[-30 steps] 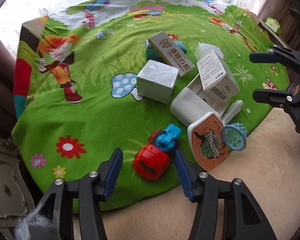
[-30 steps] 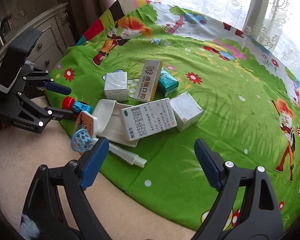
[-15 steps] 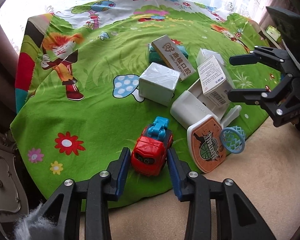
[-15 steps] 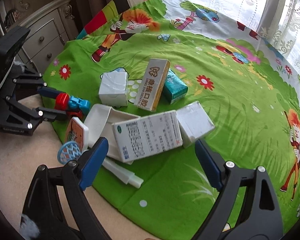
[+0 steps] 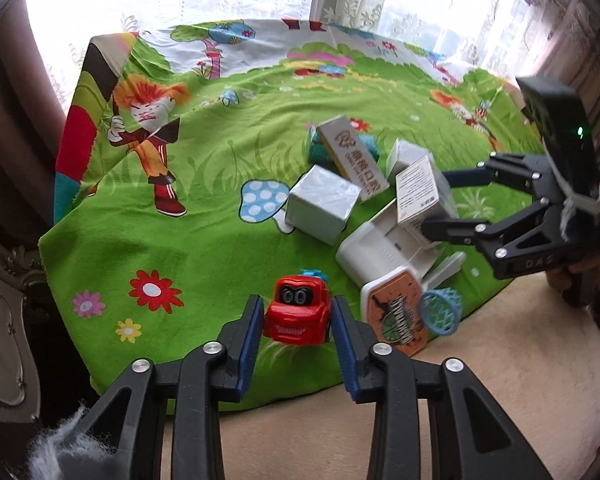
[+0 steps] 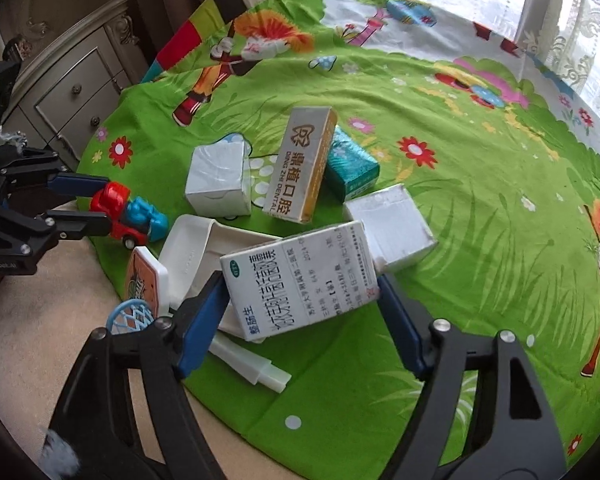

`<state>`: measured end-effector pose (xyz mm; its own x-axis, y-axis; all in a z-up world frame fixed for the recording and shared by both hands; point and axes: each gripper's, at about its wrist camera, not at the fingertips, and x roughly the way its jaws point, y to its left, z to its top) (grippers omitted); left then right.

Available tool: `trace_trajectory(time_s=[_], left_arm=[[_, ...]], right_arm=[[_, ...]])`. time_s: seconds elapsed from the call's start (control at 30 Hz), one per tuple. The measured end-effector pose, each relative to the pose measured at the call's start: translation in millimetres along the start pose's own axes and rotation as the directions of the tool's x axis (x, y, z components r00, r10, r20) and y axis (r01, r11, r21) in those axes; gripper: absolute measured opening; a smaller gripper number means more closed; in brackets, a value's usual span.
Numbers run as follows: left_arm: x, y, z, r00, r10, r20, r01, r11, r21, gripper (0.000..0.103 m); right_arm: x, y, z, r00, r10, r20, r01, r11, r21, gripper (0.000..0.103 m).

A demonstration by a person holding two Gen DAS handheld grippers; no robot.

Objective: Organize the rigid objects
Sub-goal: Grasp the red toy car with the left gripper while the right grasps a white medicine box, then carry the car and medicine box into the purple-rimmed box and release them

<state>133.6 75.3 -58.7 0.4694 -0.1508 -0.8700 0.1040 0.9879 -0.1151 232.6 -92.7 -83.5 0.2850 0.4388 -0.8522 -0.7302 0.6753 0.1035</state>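
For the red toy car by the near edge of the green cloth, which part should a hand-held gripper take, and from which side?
Grip the red toy car across its two flat flanks, coming from its grinning front end at the cloth's near edge. The cab is narrow and its front faces that way. The left hand-held gripper is closing there already, the car between its pads.

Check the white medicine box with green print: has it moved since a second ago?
Yes. The medicine box has tipped up off the white tray, between the closing right gripper.
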Motion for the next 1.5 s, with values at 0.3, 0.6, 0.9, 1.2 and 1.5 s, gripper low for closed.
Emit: trace_trajectory(time_s=[0.3,0.6,0.9,1.2,1.5], left_arm=[[-7,-6,3,1.000,-0.008,0.025,0.009,1.000,-0.022,0.033],[-23,-18,0,0.998,0.001,0.064,0.000,1.000,-0.016,0.033],[-51,-43,1,0.992,-0.001,0.128,-0.003,1.000,0.026,0.033],[-76,-89,6,0.984,-0.050,0.170,0.033,0.994,0.102,0.033],[-81,-165,11,0.964,-0.211,0.165,0.175,0.963,0.207,0.033]], right_arm=[[-34,-3,-11,0.994,-0.076,0.077,0.067,0.991,0.112,0.077],[-83,7,-40,0.966,-0.213,0.144,0.179,0.960,0.215,0.077],[-122,7,-76,0.953,-0.256,0.164,0.195,0.928,0.317,0.077],[-150,-1,-113,0.944,-0.287,0.160,0.206,0.896,0.393,0.077],[-182,-26,-167,0.927,-0.357,0.118,0.256,0.829,0.497,0.077]])
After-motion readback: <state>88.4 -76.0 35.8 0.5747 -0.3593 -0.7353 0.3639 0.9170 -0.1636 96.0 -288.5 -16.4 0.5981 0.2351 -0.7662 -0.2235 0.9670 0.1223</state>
